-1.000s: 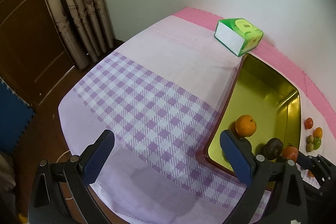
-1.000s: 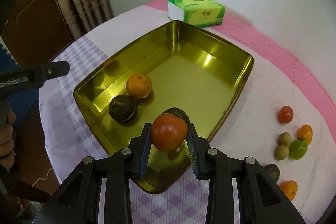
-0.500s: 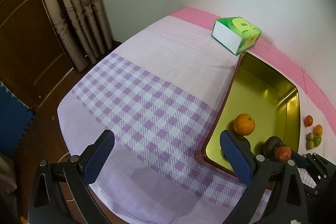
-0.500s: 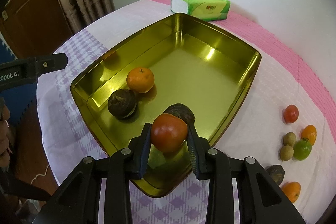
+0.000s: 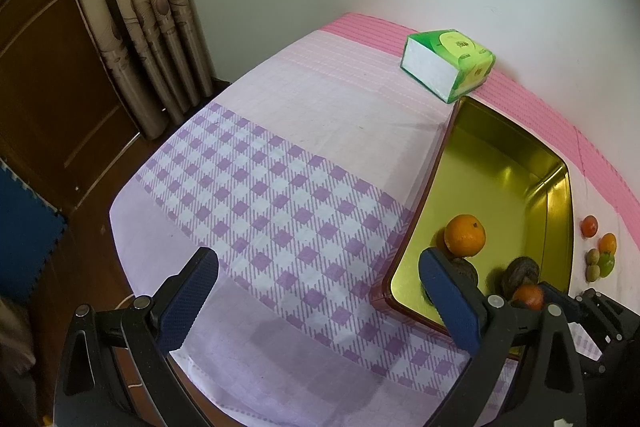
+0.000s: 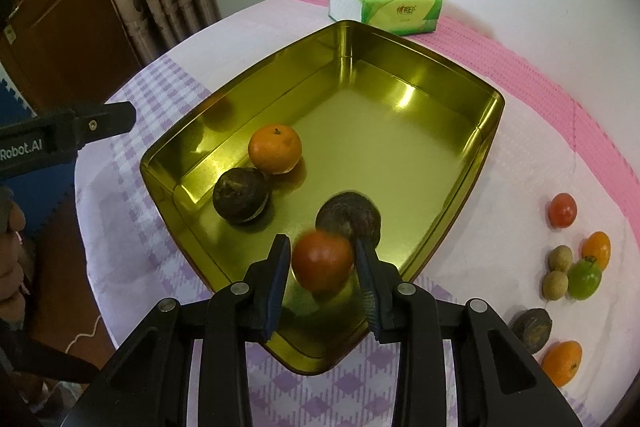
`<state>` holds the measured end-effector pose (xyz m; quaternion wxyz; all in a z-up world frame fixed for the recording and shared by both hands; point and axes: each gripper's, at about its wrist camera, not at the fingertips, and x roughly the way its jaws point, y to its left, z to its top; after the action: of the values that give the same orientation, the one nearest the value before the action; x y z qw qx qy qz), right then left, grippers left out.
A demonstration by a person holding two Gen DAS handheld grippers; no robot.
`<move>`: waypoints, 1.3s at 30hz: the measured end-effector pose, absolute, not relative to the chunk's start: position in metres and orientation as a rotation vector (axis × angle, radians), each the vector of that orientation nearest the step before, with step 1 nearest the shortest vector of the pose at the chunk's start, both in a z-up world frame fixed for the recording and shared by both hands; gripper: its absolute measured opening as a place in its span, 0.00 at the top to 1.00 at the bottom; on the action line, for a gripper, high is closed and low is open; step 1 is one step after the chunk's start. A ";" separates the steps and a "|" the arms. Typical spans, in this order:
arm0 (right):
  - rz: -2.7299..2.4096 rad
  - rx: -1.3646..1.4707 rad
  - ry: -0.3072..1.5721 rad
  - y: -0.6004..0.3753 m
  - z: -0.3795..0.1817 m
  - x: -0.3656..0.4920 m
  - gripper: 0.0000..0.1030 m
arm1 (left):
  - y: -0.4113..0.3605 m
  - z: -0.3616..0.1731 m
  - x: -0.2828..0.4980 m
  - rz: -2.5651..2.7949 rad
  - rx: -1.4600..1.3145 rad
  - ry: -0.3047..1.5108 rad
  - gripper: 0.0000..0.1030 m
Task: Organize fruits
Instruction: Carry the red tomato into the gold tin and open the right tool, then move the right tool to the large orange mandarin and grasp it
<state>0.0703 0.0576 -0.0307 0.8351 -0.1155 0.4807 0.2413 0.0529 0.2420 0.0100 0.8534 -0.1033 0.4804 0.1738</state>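
Observation:
A gold metal tray (image 6: 420,75) holds an orange (image 6: 274,148) and two dark brown fruits (image 6: 240,195) (image 6: 349,218). My right gripper (image 6: 322,261) hangs over the tray's near corner with its jaws apart; a blurred red tomato (image 6: 322,259) sits between them with gaps on both sides. Several small loose fruits (image 6: 576,259) lie on the cloth to the right of the tray. My left gripper (image 5: 316,291) is open and empty over the checked cloth, left of the tray (image 5: 508,163). The tomato also shows in the left wrist view (image 5: 528,297).
A green tissue box (image 6: 384,5) stands behind the tray near the wall. The table's edge, curtains (image 5: 136,11) and a wooden door are to the left. Checked purple cloth (image 5: 280,195) covers the table's left part.
My right gripper's jaws have opened and the tomato is loose between them, blurred. The right gripper has moved further over the tray. The left gripper has barely moved.

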 end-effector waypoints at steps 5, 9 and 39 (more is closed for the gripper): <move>0.508 -0.220 1.005 0.052 -0.025 0.070 0.66 | 0.240 0.011 0.054 0.357 -0.203 1.008 0.03; 0.504 -0.192 0.988 0.045 -0.017 0.067 0.66 | 0.239 0.010 0.054 0.351 -0.195 1.007 0.03; 0.118 0.020 1.041 -0.172 -0.041 0.025 0.66 | 0.228 0.009 0.057 0.314 -0.145 1.018 0.03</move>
<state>0.0247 -0.1719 -0.0415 0.8658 0.0095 0.4972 0.0563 0.0574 0.2276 0.0087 0.8590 -0.0692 0.4847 0.1497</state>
